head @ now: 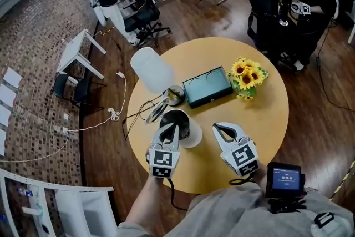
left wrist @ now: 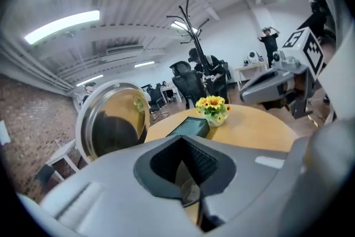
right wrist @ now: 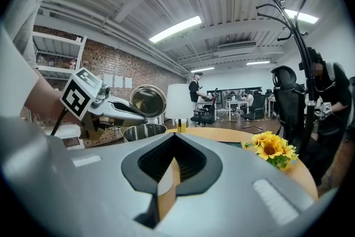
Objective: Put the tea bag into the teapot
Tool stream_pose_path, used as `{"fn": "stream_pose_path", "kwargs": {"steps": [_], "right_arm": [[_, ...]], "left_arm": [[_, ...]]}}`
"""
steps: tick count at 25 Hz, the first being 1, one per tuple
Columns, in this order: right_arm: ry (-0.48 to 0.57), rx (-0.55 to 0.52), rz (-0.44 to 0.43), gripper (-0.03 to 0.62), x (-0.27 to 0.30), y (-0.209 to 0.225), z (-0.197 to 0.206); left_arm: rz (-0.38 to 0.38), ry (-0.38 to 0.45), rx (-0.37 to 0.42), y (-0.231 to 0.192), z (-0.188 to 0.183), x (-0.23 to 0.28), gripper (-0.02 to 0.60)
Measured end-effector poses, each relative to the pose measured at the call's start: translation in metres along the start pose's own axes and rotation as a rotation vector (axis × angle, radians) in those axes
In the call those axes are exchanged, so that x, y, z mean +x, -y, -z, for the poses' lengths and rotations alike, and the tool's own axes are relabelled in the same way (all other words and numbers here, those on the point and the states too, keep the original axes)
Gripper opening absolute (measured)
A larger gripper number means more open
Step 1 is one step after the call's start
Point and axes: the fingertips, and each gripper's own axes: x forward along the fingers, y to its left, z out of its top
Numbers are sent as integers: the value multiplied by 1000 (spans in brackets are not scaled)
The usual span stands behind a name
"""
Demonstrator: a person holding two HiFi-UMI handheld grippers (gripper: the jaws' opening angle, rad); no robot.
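Teapot (head: 188, 131) is set on the round table (head: 266, 119) with its lid (head: 157, 111) swung open. Left gripper (head: 176, 126) is held just above the teapot's mouth, jaws pressed together, nothing seen pinched. Right gripper (head: 216, 127) is held just right of the teapot, jaws likewise together. The tea bag cannot be made out in any view.

Table (head: 269, 119): right side and near right edge bare, passable. Far and left part crowded: lamp (head: 151, 68), teapot (head: 184, 122) with raised lid (head: 157, 111), black tray (head: 207, 86), sunflowers (head: 247, 76).
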Motion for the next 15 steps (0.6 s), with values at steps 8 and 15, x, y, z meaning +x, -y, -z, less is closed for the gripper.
{"fn": "stream_pose_path", "kwargs": {"steps": [8, 15], "right_arm": [[-13, -20, -163, 8, -14, 0, 3], [-13, -17, -247, 8, -29, -7, 5]], "left_arm": [[-151, 167, -251, 40, -25, -36, 2], [-201, 212, -347, 71, -35, -52, 2]]}}
